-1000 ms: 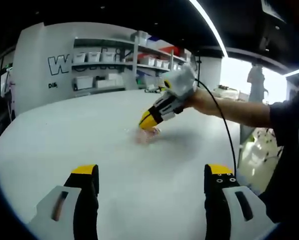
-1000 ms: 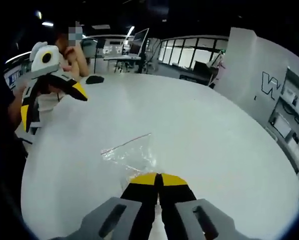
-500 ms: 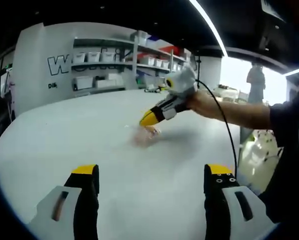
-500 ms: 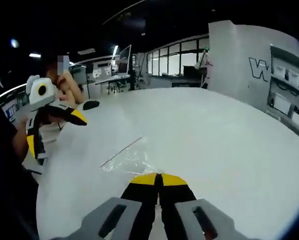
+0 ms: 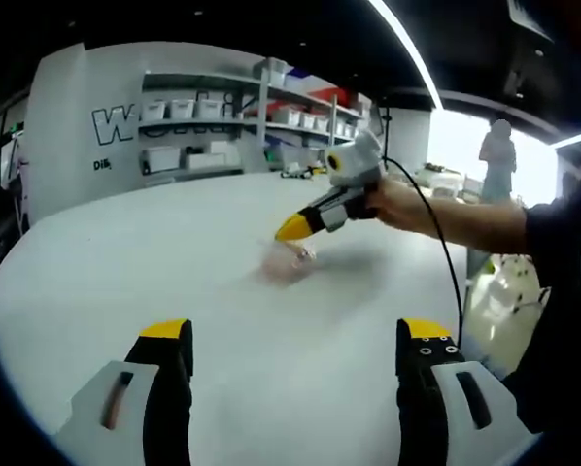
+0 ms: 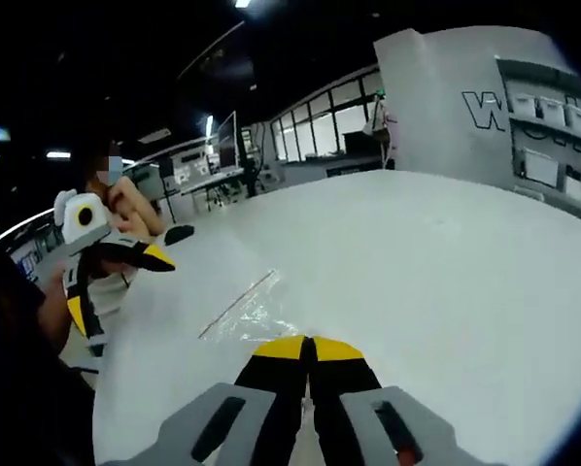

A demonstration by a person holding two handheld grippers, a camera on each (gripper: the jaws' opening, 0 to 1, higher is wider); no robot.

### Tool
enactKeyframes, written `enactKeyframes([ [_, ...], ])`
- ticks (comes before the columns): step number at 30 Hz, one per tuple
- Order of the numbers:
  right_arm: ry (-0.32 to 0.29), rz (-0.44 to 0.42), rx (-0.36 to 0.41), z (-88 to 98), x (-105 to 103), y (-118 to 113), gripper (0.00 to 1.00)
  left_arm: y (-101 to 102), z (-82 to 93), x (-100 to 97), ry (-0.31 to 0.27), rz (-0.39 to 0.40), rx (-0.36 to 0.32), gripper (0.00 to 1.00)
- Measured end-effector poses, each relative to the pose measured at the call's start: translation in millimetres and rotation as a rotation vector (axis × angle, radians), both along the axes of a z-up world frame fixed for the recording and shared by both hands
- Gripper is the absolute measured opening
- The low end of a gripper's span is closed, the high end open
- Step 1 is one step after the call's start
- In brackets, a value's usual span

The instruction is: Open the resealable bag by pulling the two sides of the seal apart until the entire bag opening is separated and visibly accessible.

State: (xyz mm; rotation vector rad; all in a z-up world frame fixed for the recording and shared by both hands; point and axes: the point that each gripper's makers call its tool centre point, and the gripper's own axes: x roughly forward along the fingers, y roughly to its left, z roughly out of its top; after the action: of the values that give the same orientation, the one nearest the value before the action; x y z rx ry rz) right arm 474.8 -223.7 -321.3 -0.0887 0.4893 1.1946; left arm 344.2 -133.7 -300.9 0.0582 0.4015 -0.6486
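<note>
right tongs clenched on the near edge of the resealable bag, which sits on the white surface – seal strip on its far side looks closed. left tongs released, well short of the bag – opening not started.

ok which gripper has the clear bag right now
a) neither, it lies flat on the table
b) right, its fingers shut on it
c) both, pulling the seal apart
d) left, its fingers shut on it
b: the right gripper has its fingers closed on the edge of the bag, while the left gripper is open and apart from it.
</note>
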Motion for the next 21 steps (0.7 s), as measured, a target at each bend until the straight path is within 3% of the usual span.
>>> enactKeyframes([
  [4, 0.03, -0.012, 0.036, 2.1, -0.6, -1.3, 0.0, -1.8, -1.6, -0.1, 0.003, -0.003, 0.001, 0.85],
  [15, 0.24, -0.04, 0.251, 11.1, -12.6, -0.5, 0.0, -2.7, -2.1, 3.6, -0.001, -0.008, -0.003, 0.85],
  [21, 0.273, -0.066, 0.282, 9.3, -12.9, -8.4, 0.0, -5.3, -3.0, 5.2, 0.001, -0.016, -0.009, 0.84],
])
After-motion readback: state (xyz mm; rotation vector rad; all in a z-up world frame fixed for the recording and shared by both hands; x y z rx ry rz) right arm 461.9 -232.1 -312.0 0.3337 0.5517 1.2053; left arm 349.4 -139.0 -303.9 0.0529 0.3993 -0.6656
